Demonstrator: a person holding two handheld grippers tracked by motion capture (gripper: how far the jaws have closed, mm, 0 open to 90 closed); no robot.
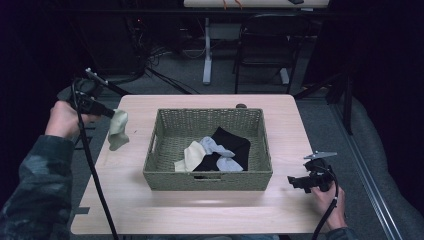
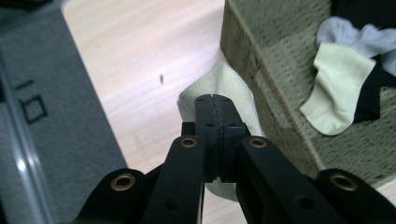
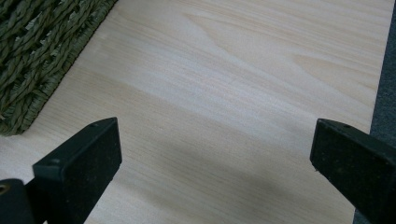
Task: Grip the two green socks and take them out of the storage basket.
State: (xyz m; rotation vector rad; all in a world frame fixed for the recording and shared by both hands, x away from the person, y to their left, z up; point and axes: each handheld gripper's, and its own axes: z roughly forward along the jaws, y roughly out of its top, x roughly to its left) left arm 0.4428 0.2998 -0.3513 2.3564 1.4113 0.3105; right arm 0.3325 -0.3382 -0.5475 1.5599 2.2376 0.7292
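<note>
My left gripper (image 1: 111,113) pinches a pale cream sock (image 1: 118,131) at frame left (beside the woven green basket (image 1: 207,180)); my right gripper (image 1: 296,182) gapes, lower right.

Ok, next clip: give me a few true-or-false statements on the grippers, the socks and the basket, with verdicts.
1. The left gripper is shut on a pale yellow sock. True.
2. That sock lies inside the basket. False: it hangs from the closed jaws outside the basket, over the table's left edge.
3. The right gripper is clamped on the basket's rim. False: its jaws stand wide open over bare table, with the basket off to one side.
4. The basket holds a second pale yellow sock, grey socks and black fabric. True.
5. The basket is tipped on its side. False: it sits upright on the table.
</note>
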